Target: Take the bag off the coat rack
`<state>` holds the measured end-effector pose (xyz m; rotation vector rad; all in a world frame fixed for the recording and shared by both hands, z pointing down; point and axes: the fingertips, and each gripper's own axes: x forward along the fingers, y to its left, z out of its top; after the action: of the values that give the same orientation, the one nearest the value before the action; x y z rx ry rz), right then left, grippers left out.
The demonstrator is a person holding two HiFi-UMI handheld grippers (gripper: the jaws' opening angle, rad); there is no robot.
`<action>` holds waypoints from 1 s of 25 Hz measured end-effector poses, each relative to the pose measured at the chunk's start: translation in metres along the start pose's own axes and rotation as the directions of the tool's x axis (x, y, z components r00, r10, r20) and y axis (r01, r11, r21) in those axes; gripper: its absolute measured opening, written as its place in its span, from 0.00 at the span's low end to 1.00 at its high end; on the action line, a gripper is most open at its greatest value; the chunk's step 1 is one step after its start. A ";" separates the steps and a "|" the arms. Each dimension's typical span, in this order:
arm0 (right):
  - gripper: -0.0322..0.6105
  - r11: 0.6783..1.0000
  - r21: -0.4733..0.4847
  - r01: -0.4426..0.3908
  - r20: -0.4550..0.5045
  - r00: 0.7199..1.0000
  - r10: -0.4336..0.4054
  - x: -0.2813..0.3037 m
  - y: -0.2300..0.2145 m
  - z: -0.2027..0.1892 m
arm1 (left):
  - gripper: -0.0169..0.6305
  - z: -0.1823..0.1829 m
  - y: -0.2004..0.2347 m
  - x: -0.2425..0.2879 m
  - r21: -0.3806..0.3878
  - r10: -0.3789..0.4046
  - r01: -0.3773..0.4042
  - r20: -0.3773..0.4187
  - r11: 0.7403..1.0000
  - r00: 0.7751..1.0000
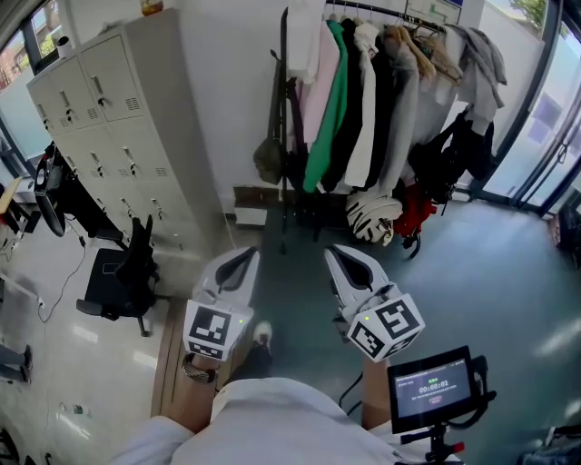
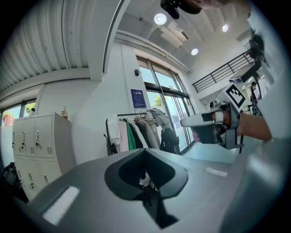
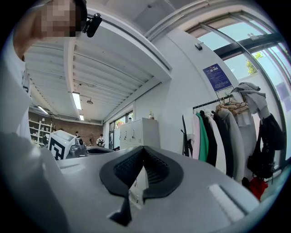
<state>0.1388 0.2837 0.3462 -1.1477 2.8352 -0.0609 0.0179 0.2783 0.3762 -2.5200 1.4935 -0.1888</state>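
Note:
The coat rack (image 1: pixel 381 18) stands at the far wall, hung with several coats, one of them green. An olive shoulder bag (image 1: pixel 269 156) hangs at its left end beside a black post. On the right side of the rack a black backpack (image 1: pixel 451 150) hangs, with a red bag (image 1: pixel 416 211) and a striped bag (image 1: pixel 372 216) low beneath the coats. My left gripper (image 1: pixel 238 263) and right gripper (image 1: pixel 349 259) are held side by side well short of the rack, both shut and empty. The rack (image 2: pixel 136 129) also shows in the left gripper view, and the coats (image 3: pixel 213 136) in the right gripper view.
Grey lockers (image 1: pixel 109 118) line the left wall, with a black office chair (image 1: pixel 127 272) in front of them. A small screen on a stand (image 1: pixel 431 386) sits at my lower right. Glass doors (image 1: pixel 545 118) run along the right.

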 end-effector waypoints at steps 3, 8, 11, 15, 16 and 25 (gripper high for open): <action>0.05 1.000 0.006 0.009 -0.002 1.000 -0.009 0.013 -0.013 -0.002 | 0.03 -0.007 0.009 0.016 -0.009 -0.009 0.009 -0.002 1.000 1.000; 0.05 1.000 -0.004 0.027 -0.006 1.000 -0.027 0.048 -0.041 -0.003 | 0.03 -0.019 0.037 0.054 -0.017 -0.018 0.018 0.005 1.000 1.000; 0.05 0.999 0.006 0.043 0.009 0.999 -0.043 0.076 -0.061 0.000 | 0.03 -0.024 0.061 0.079 -0.015 -0.020 0.020 0.005 1.000 1.000; 0.05 0.999 -0.001 0.036 0.025 0.999 -0.036 0.118 -0.080 0.008 | 0.03 -0.028 0.099 0.112 -0.014 -0.020 0.020 0.002 1.000 1.000; 0.05 0.999 -0.004 0.032 0.026 0.999 -0.032 0.129 -0.083 0.010 | 0.03 -0.029 0.109 0.120 -0.017 -0.021 0.021 0.001 1.000 1.000; 0.05 0.999 0.035 0.008 0.017 1.000 -0.009 0.212 -0.128 0.010 | 0.03 -0.048 0.172 0.194 -0.033 -0.044 0.043 -0.007 0.999 0.999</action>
<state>0.0761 0.0441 0.3321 -1.1479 2.8025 -0.0997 -0.0461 0.0228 0.3828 -2.5817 1.4571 -0.1823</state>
